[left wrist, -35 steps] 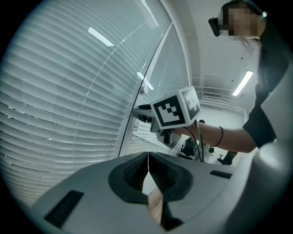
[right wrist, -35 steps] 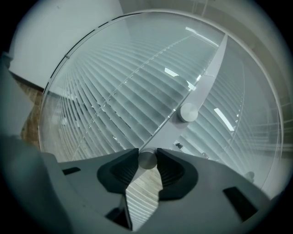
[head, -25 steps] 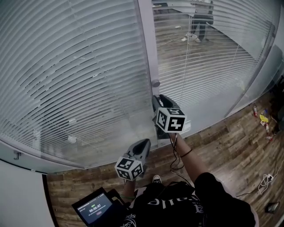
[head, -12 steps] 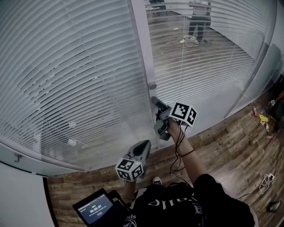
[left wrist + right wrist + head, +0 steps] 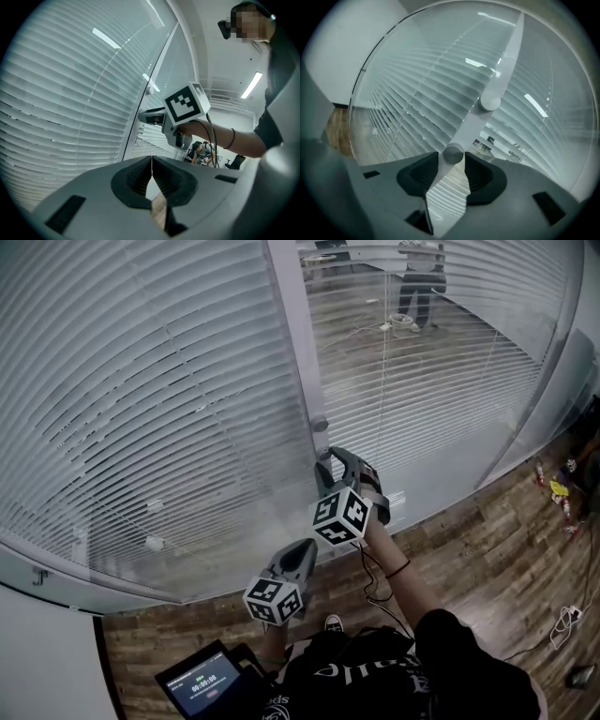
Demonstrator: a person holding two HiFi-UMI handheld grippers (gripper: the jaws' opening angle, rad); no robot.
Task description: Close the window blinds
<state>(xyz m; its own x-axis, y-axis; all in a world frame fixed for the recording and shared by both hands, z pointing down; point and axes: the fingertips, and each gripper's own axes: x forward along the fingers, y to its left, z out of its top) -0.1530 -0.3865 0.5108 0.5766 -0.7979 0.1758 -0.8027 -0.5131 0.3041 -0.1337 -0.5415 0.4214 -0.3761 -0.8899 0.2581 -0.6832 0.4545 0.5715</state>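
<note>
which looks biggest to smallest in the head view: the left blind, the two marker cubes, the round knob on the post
1. left blind
2. right marker cube and left marker cube: near alike, so not ranked
3. round knob

White slatted blinds (image 5: 141,399), brown wood-grain floor (image 5: 469,549), grey right gripper (image 5: 330,463), black-and-white marker cube (image 5: 339,515)

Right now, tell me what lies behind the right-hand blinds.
Through the half-open right blinds: a wooden floor and a standing person's legs. The slats hide the rest of that room.
</note>
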